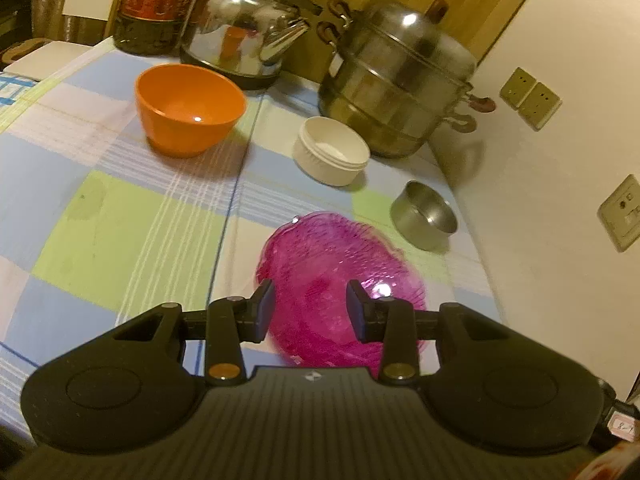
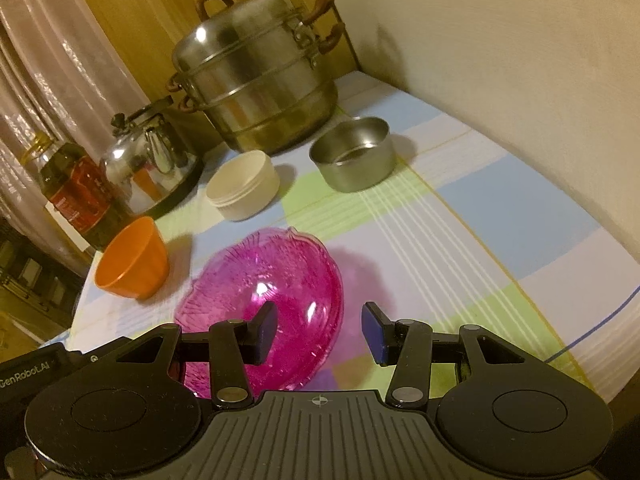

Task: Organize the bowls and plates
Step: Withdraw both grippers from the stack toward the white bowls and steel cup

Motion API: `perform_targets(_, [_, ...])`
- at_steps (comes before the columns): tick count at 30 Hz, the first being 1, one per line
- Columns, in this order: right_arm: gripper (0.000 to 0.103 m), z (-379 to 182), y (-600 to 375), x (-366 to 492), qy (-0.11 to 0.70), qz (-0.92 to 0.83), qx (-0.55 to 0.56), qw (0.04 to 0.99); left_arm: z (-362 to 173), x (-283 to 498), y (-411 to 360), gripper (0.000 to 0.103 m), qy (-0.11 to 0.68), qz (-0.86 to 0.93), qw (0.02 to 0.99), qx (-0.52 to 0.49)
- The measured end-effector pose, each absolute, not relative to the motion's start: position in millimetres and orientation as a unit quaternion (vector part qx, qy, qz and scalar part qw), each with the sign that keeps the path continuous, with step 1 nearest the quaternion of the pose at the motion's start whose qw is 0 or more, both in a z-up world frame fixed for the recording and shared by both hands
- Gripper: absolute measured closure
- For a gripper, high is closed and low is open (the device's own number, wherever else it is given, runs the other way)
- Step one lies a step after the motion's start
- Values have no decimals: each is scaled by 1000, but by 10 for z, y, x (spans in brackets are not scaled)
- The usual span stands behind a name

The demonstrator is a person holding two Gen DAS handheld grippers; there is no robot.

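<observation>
step: getting ready to pick up the pink bowl (image 1: 340, 280), I think | bowl: on the checked cloth (image 1: 120, 220), near the orange bowl (image 1: 190, 108) | left gripper (image 1: 310, 312): open, empty | right gripper (image 2: 320, 332): open, empty | next: pinch the rim softly

The left tongs (image 1: 310, 310) point forward and down toward twelve o'clock, their jaws parted with a plain gap, pads upright and clamping nothing. The right tongs (image 2: 320, 330) tilt down the same way, jaws set somewhat wider apart, also gripping nothing; both black bodies fill the six o'clock edge of their views
</observation>
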State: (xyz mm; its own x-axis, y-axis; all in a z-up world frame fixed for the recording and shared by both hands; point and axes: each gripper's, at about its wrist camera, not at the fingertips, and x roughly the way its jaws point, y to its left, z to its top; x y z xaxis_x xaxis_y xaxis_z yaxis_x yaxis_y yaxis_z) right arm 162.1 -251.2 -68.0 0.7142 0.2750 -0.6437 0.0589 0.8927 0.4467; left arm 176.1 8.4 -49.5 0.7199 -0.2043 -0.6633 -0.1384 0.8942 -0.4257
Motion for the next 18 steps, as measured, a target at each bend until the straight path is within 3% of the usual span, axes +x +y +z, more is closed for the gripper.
perform_targets(10, [56, -383, -2495, 1749, 361, 73, 208, 906, -212, 1974, 33, 64, 367, -37, 905, -212])
perform_targets(18, [56, -244, -2507, 2001, 351, 87, 202, 910, -136, 2270, 20, 52, 364, -37, 910, -193])
